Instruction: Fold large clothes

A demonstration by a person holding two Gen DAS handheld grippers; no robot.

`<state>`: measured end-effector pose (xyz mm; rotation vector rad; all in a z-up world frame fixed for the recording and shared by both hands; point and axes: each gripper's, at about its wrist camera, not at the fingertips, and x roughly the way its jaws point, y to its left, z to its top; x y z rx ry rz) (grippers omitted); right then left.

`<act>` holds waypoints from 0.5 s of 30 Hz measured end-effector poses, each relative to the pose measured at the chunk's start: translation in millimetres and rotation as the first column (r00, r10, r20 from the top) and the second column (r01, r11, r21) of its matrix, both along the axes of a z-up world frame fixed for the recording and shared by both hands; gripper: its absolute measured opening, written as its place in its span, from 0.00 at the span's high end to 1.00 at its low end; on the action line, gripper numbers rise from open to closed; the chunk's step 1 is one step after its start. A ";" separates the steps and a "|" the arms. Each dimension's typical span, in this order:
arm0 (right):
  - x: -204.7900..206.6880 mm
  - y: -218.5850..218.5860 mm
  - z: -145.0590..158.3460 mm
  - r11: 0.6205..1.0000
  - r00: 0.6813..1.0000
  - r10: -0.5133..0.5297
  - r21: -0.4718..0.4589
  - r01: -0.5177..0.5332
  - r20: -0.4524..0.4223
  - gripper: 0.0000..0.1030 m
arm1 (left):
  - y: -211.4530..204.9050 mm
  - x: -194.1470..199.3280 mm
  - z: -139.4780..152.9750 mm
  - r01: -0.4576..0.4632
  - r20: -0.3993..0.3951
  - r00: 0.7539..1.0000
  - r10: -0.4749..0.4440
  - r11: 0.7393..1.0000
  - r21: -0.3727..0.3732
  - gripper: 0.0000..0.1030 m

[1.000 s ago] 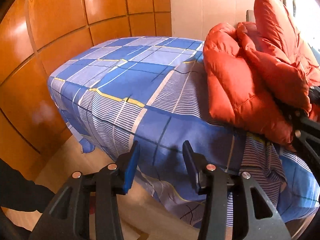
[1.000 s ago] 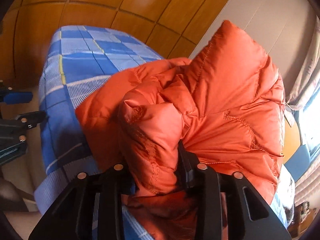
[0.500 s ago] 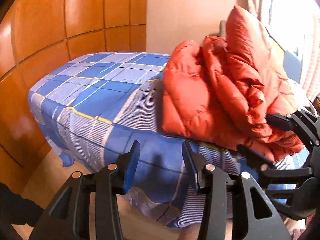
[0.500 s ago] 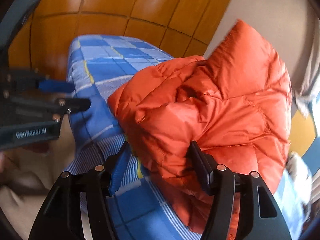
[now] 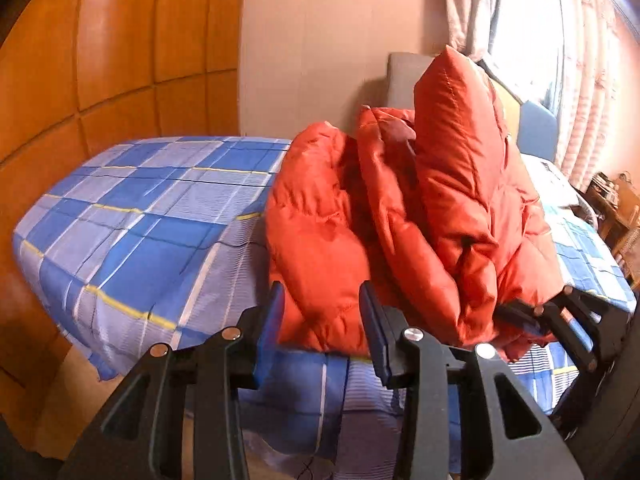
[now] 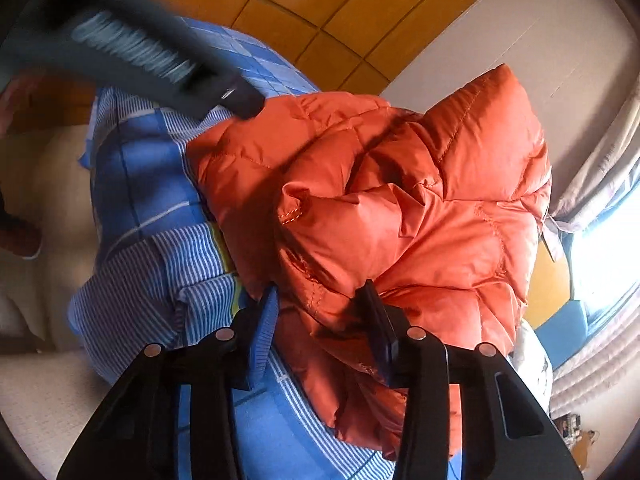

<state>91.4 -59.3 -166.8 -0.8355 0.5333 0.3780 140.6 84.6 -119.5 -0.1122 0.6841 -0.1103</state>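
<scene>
An orange puffer jacket lies bunched in a tall heap near the front edge of a bed with a blue checked sheet. My left gripper is open, its fingers straddling the jacket's lower left fold at the bed edge. My right gripper is open, its jaws either side of a jacket fold without clamping it. The right gripper also shows at the right of the left wrist view, against the jacket's lower right. The left gripper's body crosses the top left of the right wrist view, blurred.
An orange wooden wardrobe stands left of the bed. A beige wall, a grey headboard and curtains with a bright window lie behind. A wooden side table with small items stands far right. Pale floor lies beside the bed.
My right gripper has let go of the jacket and opened. My left gripper has swung right from the bed corner up to the jacket's left fold.
</scene>
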 end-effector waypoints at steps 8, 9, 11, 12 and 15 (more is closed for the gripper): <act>-2.2 28.8 -35.3 0.952 0.993 -0.018 -0.303 0.053 0.119 0.59 | -14.2 40.3 20.5 0.253 -0.080 0.964 -0.254 0.967 -0.023 0.62; -2.0 32.8 -38.5 0.942 0.991 -0.029 -0.328 0.071 0.131 0.59 | -18.0 45.3 21.9 0.267 -0.098 0.959 -0.266 0.964 -0.006 0.62; 0.2 41.3 -43.5 0.925 0.987 -0.059 -0.365 0.111 0.149 0.59 | -25.9 52.8 22.7 0.331 -0.135 0.934 -0.330 0.943 -0.014 0.61; 1.3 43.2 -43.9 0.923 0.987 -0.067 -0.366 0.117 0.148 0.59 | -33.0 55.5 22.8 0.357 -0.153 0.924 -0.352 0.934 0.004 0.61; 4.0 49.0 -43.8 0.922 0.988 -0.070 -0.370 0.116 0.137 0.59 | -52.0 57.4 21.0 0.430 -0.184 0.891 -0.415 0.901 0.052 0.59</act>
